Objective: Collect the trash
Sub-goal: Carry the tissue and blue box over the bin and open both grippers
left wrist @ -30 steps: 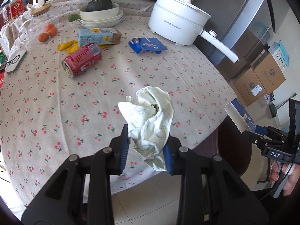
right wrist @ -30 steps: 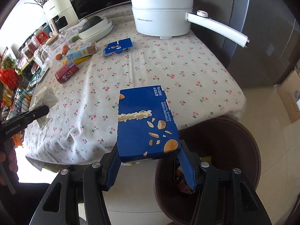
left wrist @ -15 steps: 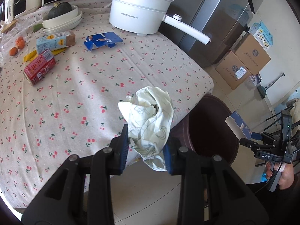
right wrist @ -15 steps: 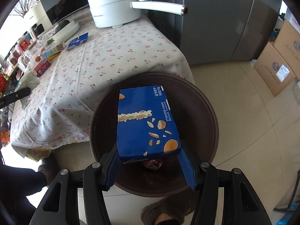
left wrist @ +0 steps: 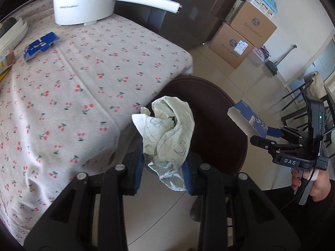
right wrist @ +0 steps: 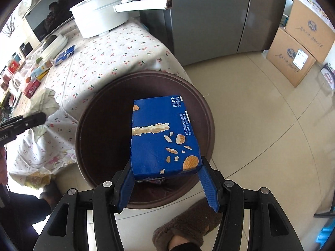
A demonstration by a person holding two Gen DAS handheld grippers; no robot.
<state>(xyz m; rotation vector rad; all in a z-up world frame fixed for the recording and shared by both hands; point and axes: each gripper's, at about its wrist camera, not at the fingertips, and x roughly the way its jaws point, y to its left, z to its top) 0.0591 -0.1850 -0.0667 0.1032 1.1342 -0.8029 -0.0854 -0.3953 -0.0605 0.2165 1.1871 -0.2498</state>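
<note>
My left gripper [left wrist: 163, 173] is shut on a crumpled pale paper wad [left wrist: 167, 133], held at the table's edge over the near rim of the round brown trash bin [left wrist: 211, 92]. My right gripper [right wrist: 167, 186] has its jaws spread wider than the blue biscuit box [right wrist: 163, 136], which sits between them over the bin's mouth [right wrist: 100, 138]. The blue fingers [right wrist: 207, 186] stand slightly off the box's sides. The box and right gripper also show in the left wrist view [left wrist: 249, 121]. The wad shows at the left of the right wrist view [right wrist: 45, 102].
The cherry-print table [left wrist: 73, 83] holds a white pot with a long handle [left wrist: 83, 2], a blue wrapper [left wrist: 39, 45], a red can [right wrist: 31, 87] and a carton [right wrist: 41, 69]. Cardboard boxes [right wrist: 301, 48] stand by the fridge [right wrist: 209, 14]. A slippered foot [right wrist: 184, 232] is near the bin.
Both grippers swung from above the table to over the trash bin. The right jaws have spread apart from the blue box. The left still grips the wad.
</note>
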